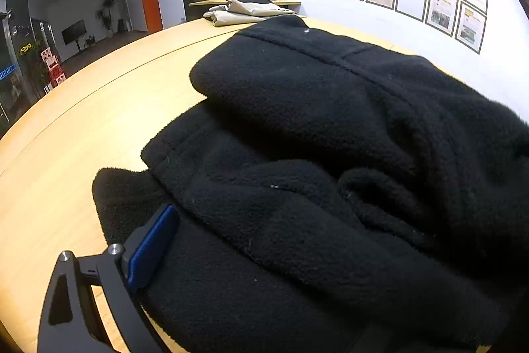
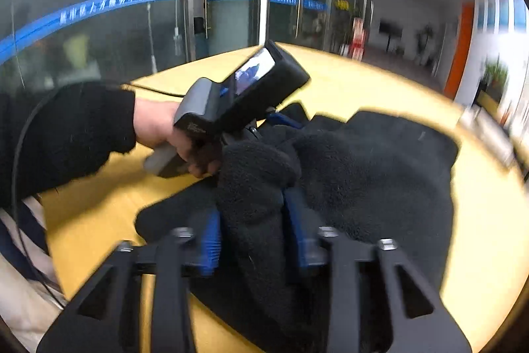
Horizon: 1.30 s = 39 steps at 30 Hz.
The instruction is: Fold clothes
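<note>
One black fleece garment (image 1: 330, 154), bunched in folds on the wood table (image 1: 82, 138). One beige folded pile (image 1: 244, 10) at the far table edge. Right tongs (image 2: 251, 227) clamped on a thick fleece roll between blue pads (image 2: 211, 240). Left tongs (image 2: 264, 121): one finger visible against fleece, grip state can't tell. Left hand (image 2: 172, 134) wraps the handle, wrist level. Blue door-band lettering unreadable.

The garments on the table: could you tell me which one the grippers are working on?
The black fleece garment, bunched close to the left wrist camera; the right gripper pinches a fold of it. The beige garment lies untouched at the table's far end.
</note>
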{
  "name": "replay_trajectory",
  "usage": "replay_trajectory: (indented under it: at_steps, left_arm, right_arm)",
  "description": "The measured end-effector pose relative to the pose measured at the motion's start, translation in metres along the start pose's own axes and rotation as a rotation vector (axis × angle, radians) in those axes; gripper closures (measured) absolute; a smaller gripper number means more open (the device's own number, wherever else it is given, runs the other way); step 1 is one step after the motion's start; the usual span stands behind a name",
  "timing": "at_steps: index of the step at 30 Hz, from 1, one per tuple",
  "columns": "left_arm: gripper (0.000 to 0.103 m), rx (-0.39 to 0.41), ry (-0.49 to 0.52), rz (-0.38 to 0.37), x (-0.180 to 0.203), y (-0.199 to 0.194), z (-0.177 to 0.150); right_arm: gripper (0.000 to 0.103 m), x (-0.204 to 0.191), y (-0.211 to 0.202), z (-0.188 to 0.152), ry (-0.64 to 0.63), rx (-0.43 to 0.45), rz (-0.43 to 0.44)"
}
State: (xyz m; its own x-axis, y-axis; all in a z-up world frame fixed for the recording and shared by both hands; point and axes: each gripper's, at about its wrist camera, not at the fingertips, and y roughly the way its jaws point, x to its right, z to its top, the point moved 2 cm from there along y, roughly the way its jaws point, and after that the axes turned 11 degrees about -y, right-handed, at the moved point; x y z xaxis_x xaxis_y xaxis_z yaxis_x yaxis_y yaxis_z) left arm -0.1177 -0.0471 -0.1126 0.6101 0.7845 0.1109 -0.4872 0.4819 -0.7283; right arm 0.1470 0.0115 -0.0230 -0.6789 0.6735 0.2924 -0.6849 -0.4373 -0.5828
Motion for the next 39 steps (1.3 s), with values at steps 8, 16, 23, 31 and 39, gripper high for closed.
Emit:
replay_trajectory:
  at_steps: [8, 16, 23, 31, 39]
  left_arm:
    - [0.002, 0.0, -0.01, 0.003, 0.001, 0.003, 0.004]
    - [0.001, -0.007, -0.05, -0.015, -0.004, 0.005, 0.006]
    - [0.002, -0.019, -0.041, -0.007, -0.008, 0.0, 0.001]
    - [0.009, -0.032, 0.006, 0.016, -0.028, -0.027, -0.002]
    - [0.01, 0.129, -0.24, 0.095, -0.09, -0.105, 0.019]
  right_arm:
    - [0.013, -0.025, 0.03, -0.009, -0.228, -0.179, -0.195]
    - [0.08, 0.024, 0.014, 0.008, 0.025, -0.034, -0.074]
    - [0.082, 0.013, 0.005, 0.021, 0.077, 0.095, 0.083]
    - [0.081, 0.005, 0.032, -0.001, 0.008, 0.038, 0.114]
    - [0.078, -0.006, 0.036, -0.016, -0.13, 0.037, 0.138]
